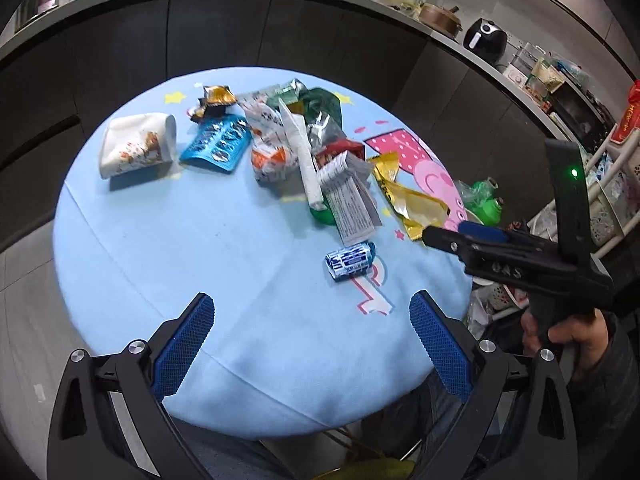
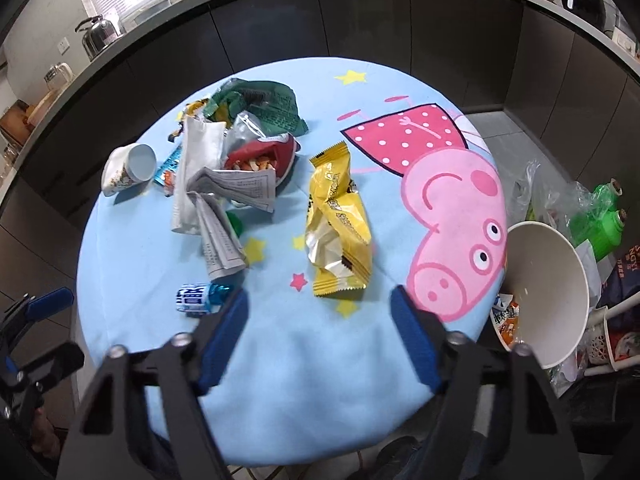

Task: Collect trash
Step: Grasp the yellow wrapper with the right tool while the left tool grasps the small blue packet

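Note:
Trash lies on a round table with a light blue cartoon cloth [image 1: 192, 248]: a crushed paper cup [image 1: 136, 148], a blue blister pack [image 1: 216, 144], a printed leaflet [image 1: 348, 196], a yellow wrapper [image 1: 412, 200] and a small blue-white wrapper [image 1: 350, 262]. My left gripper [image 1: 312, 304] hangs open over the near edge, nothing between its pads. My right gripper [image 2: 320, 300] is open too, just short of the yellow wrapper [image 2: 340, 220] and not touching it. The small wrapper [image 2: 196, 300] lies left of its left finger. In the left wrist view the right gripper [image 1: 452, 236] reaches in beside the yellow wrapper.
A large white paper bowl [image 2: 548, 280] stands off the table's right edge, with clear plastic bags and green bottles [image 2: 600, 216] behind it. A dark kitchen counter [image 1: 280, 20] curves behind the table. A white rack [image 1: 616, 184] with baskets stands at the right.

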### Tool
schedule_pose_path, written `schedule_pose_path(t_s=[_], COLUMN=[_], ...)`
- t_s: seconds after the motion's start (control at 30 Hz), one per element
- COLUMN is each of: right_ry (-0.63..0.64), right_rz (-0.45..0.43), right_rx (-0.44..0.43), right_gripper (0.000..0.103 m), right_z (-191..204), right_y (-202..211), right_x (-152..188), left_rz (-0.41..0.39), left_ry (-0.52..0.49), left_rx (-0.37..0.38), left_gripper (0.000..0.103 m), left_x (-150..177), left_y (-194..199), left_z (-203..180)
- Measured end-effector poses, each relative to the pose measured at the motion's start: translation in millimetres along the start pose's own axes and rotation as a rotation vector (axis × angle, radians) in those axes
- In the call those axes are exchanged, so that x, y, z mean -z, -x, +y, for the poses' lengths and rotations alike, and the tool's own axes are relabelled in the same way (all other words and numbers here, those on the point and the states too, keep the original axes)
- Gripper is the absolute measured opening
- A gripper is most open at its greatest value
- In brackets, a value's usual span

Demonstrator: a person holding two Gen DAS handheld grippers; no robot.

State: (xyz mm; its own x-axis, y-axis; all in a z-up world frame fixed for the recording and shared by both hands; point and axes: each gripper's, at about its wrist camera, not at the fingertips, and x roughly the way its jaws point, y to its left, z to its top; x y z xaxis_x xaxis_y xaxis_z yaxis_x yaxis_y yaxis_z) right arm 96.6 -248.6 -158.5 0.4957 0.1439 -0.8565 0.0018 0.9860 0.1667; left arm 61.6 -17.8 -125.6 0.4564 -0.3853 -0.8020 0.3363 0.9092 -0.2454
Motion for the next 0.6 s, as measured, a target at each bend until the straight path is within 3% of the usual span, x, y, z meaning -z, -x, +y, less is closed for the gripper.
schedule_pose_path(t_s=[0.3,0.47,0.5,0.53,0.6], right_ry=[-0.007,-0.028,-0.033,-0.035,-0.036], right_rz=[-0.004,-0.028,-0.032,-0.033,-0.031], right_rx=[0.026,0.028,0.028,0.031,0.029], right_gripper=[0.043,0.035,0.03,0.016,0.007], right_z=[-7,-12,-13,-15,-17], right_y=[-23,-30,-31,-32,-31], right_x=[-14,-18,-18,-19,-16], left_rz=[0.008,0.029,0.03,0.029,0.029], left_ry=[-0.038,-0.048,-0.053,-0.061,-0.08], left_rx=[0.042,0.103,0.103,0.104,0.112], left_gripper=[0.093,0.079,0.078,0.077,0.073], left_x=[-6,-13,-15,-16,-18], left_y=[-11,-24,-26,-27,-31], left_z=[-3,-6,-8,-10,-14])
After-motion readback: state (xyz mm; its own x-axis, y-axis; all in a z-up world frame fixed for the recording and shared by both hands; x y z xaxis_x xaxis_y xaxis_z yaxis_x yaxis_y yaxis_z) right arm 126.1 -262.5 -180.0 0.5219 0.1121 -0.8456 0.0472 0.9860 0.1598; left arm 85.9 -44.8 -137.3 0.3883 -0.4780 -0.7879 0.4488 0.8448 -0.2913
